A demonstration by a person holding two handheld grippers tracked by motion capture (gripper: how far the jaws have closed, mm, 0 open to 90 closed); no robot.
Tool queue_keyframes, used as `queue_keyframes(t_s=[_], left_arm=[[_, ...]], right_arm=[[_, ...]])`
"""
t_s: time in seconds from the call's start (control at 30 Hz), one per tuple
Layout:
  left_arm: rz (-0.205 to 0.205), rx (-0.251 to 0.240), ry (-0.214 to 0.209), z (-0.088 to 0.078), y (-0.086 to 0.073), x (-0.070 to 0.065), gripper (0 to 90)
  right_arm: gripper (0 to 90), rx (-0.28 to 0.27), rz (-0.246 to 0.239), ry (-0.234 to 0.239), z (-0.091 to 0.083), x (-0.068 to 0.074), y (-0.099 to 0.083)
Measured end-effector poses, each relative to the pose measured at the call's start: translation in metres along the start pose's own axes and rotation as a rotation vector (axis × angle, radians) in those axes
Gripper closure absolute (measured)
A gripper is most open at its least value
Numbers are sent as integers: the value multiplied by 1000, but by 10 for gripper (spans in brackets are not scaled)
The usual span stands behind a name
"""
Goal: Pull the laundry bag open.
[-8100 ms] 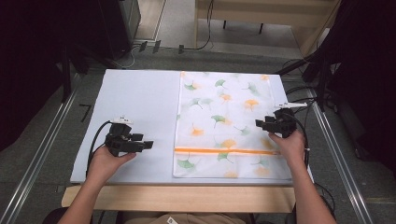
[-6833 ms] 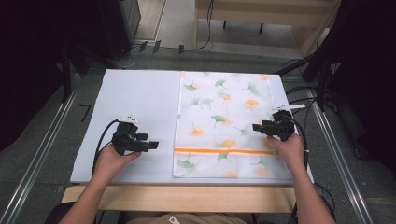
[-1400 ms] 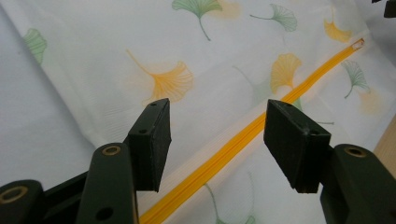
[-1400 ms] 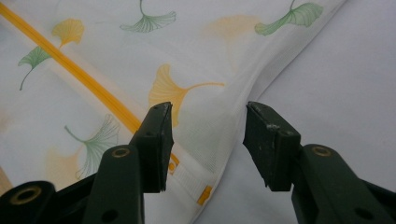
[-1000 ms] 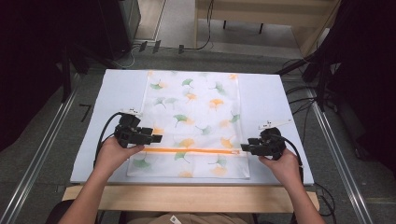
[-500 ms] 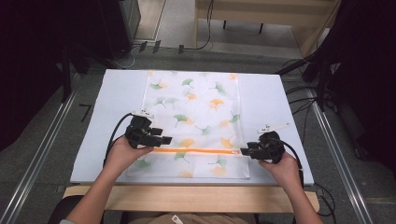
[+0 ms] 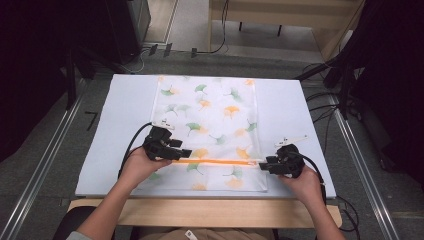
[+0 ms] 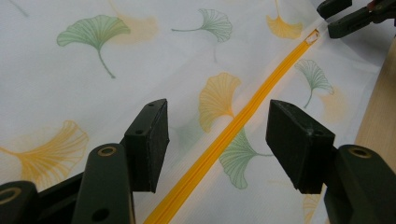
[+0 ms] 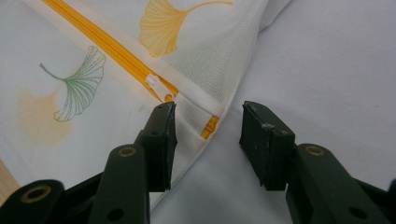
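Your left gripper (image 8: 217, 140) hangs wide open and empty astride the orange zipper (image 7: 215, 161) of the ginkgo-print bag (image 7: 207, 130) lying flat on the white mat (image 7: 125, 100), while your right gripper (image 9: 208, 142), also agape and holding nothing, straddles the bag's edge beside the zipper pull (image 9: 156, 84).

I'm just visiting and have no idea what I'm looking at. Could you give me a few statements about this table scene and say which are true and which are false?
1. The leaf-print fabric bag has an orange zipper. True.
2. The left gripper is clamped shut on the zipper. False: its jaws stand open, either side of it.
3. The right gripper is at the bag's edge near the zipper pull. True.
4. The bag's leaves are blue and red. False: green and orange.
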State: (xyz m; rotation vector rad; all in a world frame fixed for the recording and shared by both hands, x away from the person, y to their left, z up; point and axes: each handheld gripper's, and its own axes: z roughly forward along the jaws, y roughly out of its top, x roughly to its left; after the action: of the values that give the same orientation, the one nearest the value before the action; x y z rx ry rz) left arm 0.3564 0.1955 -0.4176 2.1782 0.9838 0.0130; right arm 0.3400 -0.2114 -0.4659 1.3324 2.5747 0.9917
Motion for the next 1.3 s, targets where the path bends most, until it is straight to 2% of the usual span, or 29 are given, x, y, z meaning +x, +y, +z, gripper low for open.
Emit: queue_keyframes(t_s=[0.2,0.27,0.33,0.4,0.43,0.5,0.53,0.57,0.67,0.7,0.77,0.83,0.9,0.93,0.97,1.03,1.1,1.23,1.3], left_arm=[[1,-11,-11,5,2,-3,418],[16,-21,11,4,2,-6,440],[36,-42,13,4,3,-9,472],[42,-42,12,5,4,-10,480],[45,-39,13,6,4,-12,500],[57,-25,10,10,4,-14,519],[57,-25,10,10,4,-14,529],[62,-15,4,11,4,-15,539],[70,-26,-15,12,4,-18,555],[70,-25,-21,12,5,-18,563],[72,-31,-32,13,4,-19,563],[70,-18,-29,14,4,-21,564],[73,-15,-36,16,5,-23,576],[85,-11,-36,17,5,-25,576],[87,-6,-43,20,6,-29,558],[84,-5,-55,21,7,-30,556],[98,-7,-68,24,7,-35,556],[97,-18,-90,30,9,-41,549],[115,-17,-88,34,10,-46,568]], right_arm=[[599,-15,-25,1,5,7,1],[624,-13,-33,-10,6,10,3],[661,-10,-40,-23,8,11,4],[674,-9,-43,-28,8,12,4],[723,-7,-56,-44,8,14,5],[778,-3,-54,-41,9,14,6],[778,-3,-54,-41,9,14,6],[843,9,-48,-15,10,15,8],[849,21,-45,-18,11,15,11],[849,28,-33,-5,10,14,12],[849,25,-30,4,9,12,13],[848,13,-18,16,6,12,14],[847,-20,-11,27,-3,11,16],[847,-20,-11,27,-3,11,16],[846,-56,-7,47,-12,13,18],[846,-89,-14,62,-17,14,19],[846,-88,-14,63,-19,14,19],[844,-68,-25,65,-17,15,19],[843,-70,-27,63,-18,17,20]])
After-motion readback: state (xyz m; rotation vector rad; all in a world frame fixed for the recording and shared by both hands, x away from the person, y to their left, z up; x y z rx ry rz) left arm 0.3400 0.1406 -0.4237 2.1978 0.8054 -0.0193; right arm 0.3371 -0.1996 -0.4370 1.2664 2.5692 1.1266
